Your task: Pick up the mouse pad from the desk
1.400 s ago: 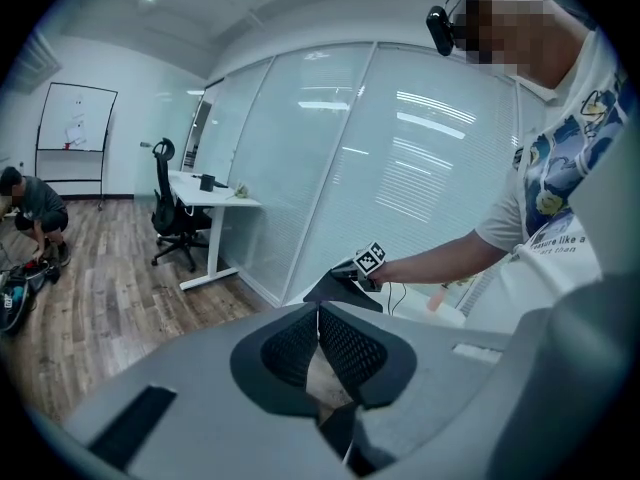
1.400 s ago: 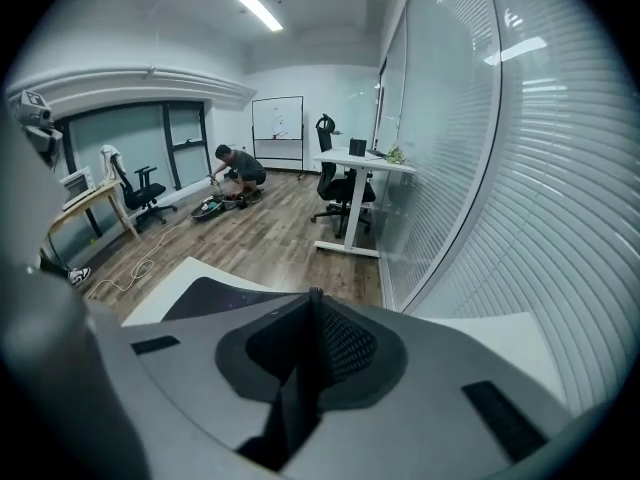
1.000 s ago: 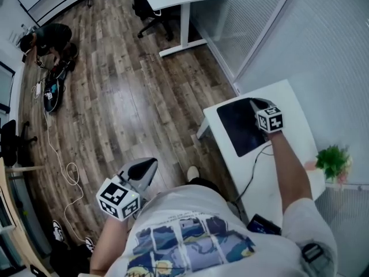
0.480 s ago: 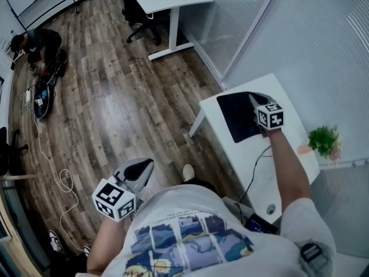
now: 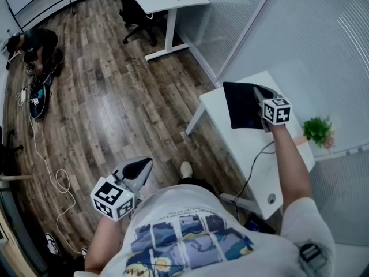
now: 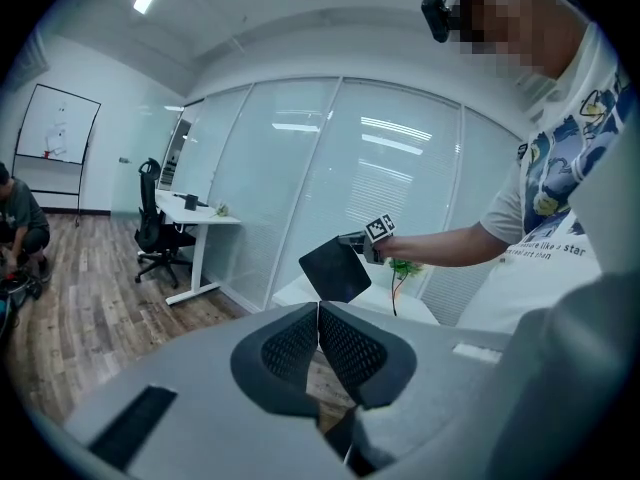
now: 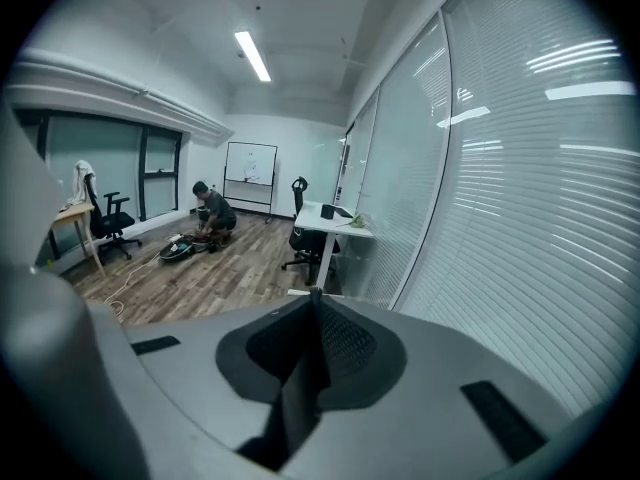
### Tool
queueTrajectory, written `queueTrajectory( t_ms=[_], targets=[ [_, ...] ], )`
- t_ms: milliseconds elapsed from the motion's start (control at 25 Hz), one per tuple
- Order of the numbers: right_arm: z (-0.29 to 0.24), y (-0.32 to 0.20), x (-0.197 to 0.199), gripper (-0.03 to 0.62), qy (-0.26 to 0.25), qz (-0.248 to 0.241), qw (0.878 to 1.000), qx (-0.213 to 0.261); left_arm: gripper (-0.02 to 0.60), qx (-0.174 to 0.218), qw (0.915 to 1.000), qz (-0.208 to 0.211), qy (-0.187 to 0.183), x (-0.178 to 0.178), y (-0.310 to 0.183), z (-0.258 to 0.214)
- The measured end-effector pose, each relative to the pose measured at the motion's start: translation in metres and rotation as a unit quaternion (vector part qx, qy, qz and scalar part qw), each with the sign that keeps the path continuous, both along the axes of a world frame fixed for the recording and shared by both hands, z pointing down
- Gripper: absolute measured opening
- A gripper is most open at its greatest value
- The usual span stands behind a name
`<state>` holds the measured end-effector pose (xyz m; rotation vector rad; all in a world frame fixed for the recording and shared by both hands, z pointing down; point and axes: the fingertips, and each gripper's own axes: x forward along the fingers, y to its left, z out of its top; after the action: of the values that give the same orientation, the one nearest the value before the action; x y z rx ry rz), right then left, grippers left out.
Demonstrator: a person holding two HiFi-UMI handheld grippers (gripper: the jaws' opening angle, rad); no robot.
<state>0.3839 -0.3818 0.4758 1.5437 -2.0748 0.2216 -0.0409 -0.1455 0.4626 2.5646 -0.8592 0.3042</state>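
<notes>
So mouse pad (image 5: 240,105) is off the worktop (image 5: 245,154), right gripper (image 5: 255,89) fingers clamped on one edge; left gripper (image 5: 144,165) fingers together, empty. Edge-only pinch + floppy pad = could slip out imo.

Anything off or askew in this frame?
Nothing wrong. The mouse pad hangs tilted, clear of the desk, pinched at one edge by the right gripper, which fits a pick-up. A black cable runs across the desk and over its edge.
</notes>
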Motion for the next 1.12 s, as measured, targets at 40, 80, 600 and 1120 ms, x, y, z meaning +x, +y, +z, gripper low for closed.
queueTrajectory(
  t_ms=[40, 80, 600, 1120],
  targets=[
    [-0.008, 0.003, -0.004, 0.026, -0.002, 0.002, 1.000, 0.005, 0.005, 0.000, 1.0000, 0.002, 0.001, -0.004, 0.005, 0.000],
    [-0.016, 0.006, -0.009, 0.026, -0.003, 0.005, 1.000, 0.011, 0.005, 0.001, 1.0000, 0.004, 0.001, -0.008, 0.009, 0.000],
    [-0.105, 0.051, -0.062, 0.026, -0.030, 0.005, 0.997, 0.070, 0.005, -0.002, 0.9999, -0.002, -0.012, -0.054, 0.076, 0.016],
    [-0.180, 0.116, -0.130, 0.026, -0.059, -0.036, 0.993, 0.100, 0.005, 0.000, 1.0000, 0.006, 0.006, -0.063, 0.118, 0.027]
  ],
)
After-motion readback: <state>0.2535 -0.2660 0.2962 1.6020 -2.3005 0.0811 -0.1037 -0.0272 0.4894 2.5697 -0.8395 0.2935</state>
